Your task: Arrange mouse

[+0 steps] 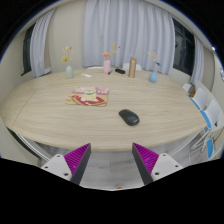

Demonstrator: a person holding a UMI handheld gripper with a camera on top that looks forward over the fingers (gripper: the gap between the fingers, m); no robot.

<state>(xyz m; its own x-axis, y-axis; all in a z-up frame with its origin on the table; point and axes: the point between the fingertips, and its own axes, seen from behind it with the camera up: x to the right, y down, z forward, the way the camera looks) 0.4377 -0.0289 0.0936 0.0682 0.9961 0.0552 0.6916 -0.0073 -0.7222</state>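
Jaws gaping, mouse (128,117) beyond them on table (60,125), lying slantwise

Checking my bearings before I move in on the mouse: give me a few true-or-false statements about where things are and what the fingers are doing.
1. The mouse lies on the table, beyond the fingers. True.
2. The gripper is shut on the mouse. False: its fingers are open and hold nothing.
3. A small tray sits on the table left of the mouse. True.
4. The mouse rests on the tray. False: it lies apart, on bare wood.
5. Vases stand along the table's far edge. True.
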